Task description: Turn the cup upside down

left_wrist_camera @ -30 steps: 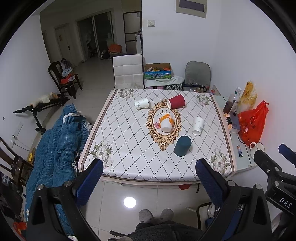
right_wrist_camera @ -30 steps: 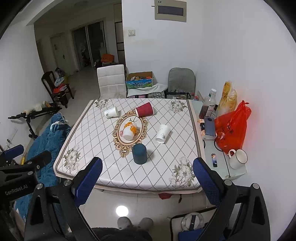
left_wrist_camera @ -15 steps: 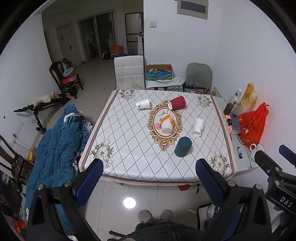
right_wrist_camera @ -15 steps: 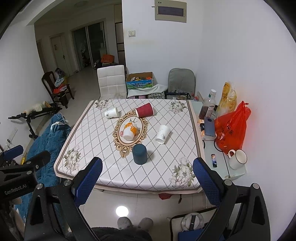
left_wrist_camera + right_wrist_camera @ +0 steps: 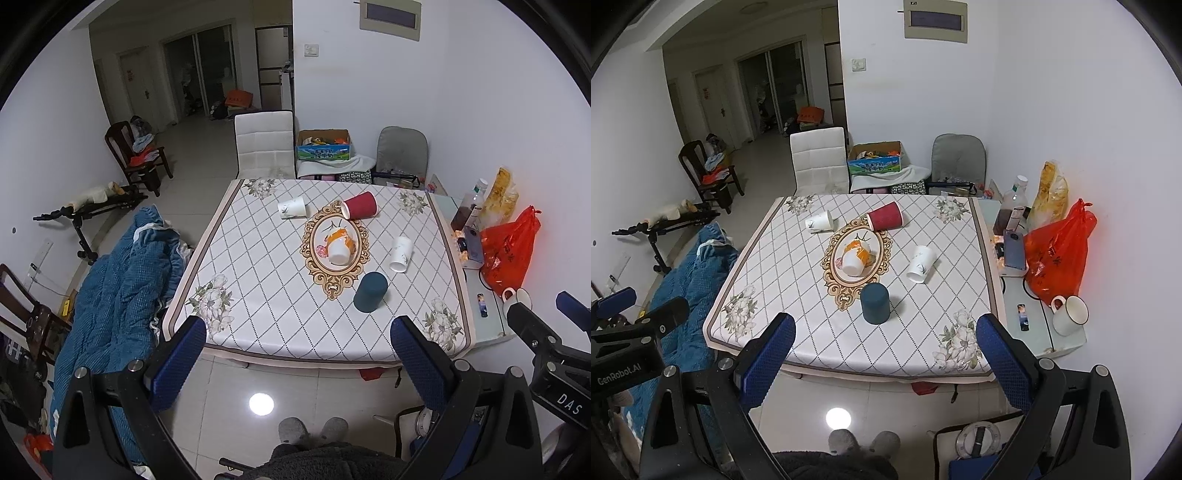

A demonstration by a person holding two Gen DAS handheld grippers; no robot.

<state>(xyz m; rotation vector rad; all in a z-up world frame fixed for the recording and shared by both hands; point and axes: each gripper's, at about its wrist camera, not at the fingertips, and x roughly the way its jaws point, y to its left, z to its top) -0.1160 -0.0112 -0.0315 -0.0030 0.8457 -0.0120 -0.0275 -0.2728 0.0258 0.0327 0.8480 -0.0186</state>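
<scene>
Teal cup (image 5: 370, 292) is seen mouth-down already, four others (image 5: 359, 210) lie sideways; both grippers (image 5: 295, 354) (image 5: 884, 350) are held wide apart, empty.

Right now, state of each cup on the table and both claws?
dark teal cup: standing upside down
red cup: on its side
orange-patterned cup: on its side
white cup near the chair: on its side
white cup toward the bag: on its side
left claw: open, empty
right claw: open, empty
</scene>
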